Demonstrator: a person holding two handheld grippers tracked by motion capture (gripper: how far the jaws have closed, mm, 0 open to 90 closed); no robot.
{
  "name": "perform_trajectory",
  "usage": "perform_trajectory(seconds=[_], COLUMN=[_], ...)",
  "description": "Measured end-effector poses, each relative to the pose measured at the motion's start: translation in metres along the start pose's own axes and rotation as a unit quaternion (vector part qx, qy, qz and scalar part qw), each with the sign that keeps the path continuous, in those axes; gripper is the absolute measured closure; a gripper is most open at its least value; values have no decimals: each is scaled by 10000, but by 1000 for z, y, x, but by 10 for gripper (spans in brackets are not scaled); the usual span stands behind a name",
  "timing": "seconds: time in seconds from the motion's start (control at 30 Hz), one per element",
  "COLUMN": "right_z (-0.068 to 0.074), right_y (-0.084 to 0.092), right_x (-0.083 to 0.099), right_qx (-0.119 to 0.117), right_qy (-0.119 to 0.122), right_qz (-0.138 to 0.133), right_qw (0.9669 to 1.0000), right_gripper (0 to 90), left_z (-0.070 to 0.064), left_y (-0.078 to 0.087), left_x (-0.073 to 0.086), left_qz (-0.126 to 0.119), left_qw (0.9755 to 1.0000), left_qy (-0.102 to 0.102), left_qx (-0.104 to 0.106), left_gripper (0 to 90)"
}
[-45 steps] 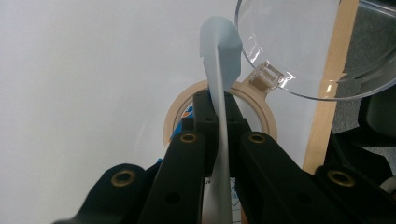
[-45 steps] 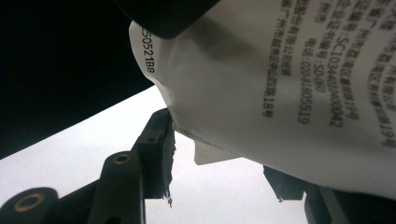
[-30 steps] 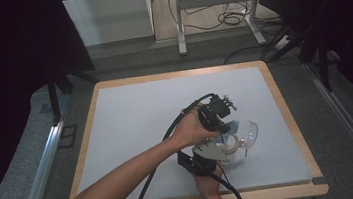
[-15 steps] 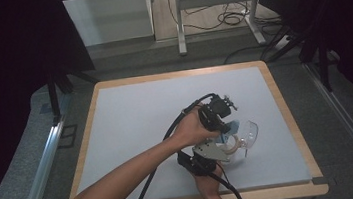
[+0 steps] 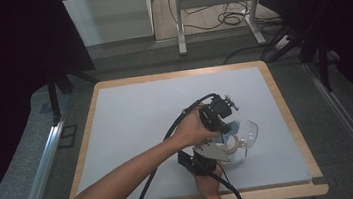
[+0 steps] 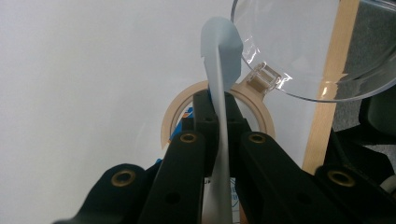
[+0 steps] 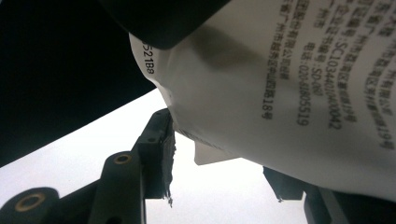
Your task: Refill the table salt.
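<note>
Packet (image 7: pixel 280 93): white, printed, close in the upper right of the right gripper view. In the left gripper view it runs edge-on up the middle as a thin pale-blue sheet (image 6: pixel 219 70). In the high view it sits right of centre, a pale-blue scrap (image 5: pixel 231 126) between the two hands, above the table (image 5: pixel 142 123).

Left gripper (image 6: pixel 217 107): jaws fully together, pinching the packet's thin edge. Right gripper (image 7: pixel 219 161): jaws about half-wide, clamped on the packet's fuller body; the near pad (image 7: pixel 164 140) presses its side (the far one is mostly hidden behind the packet).

Change since a second ago: none. Both hands, the packet and the bowl sit as they did in the earlier high views. Reads as a set two-point hold, likely the pause before tearing the packet open; no tear visible yet.

Around it: clear bowl (image 6: pixel 299 46) in the upper right of the left gripper view, just beyond the packet's top (a likely target for the contents). Tape roll (image 6: pixel 170 116) lies flat on the table behind the left jaws. In the high view the bowl (image 5: pixel 249 132) is just right of both grippers.
</note>
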State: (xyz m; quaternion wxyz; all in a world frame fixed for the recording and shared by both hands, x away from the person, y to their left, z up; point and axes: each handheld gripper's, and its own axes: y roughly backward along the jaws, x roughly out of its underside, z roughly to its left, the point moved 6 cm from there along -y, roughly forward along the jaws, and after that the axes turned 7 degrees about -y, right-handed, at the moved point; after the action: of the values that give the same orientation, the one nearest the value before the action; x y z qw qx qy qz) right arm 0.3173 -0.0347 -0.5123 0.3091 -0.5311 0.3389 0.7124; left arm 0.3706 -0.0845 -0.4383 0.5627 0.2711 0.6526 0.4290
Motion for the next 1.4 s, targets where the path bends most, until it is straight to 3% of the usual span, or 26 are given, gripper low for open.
perform_trajectory(seconds=[1.4], right_z=[1], right_y=[-1], right_x=[0], right_qx=[-56], right_qy=[-82], right_qz=[-34], right_qw=[9999], right_gripper=[498], left_z=[0], left_y=[-2], left_x=[1], left_qz=[112], left_qw=[9999], left_qy=[-24], left_qx=[-17], left_gripper=[900])
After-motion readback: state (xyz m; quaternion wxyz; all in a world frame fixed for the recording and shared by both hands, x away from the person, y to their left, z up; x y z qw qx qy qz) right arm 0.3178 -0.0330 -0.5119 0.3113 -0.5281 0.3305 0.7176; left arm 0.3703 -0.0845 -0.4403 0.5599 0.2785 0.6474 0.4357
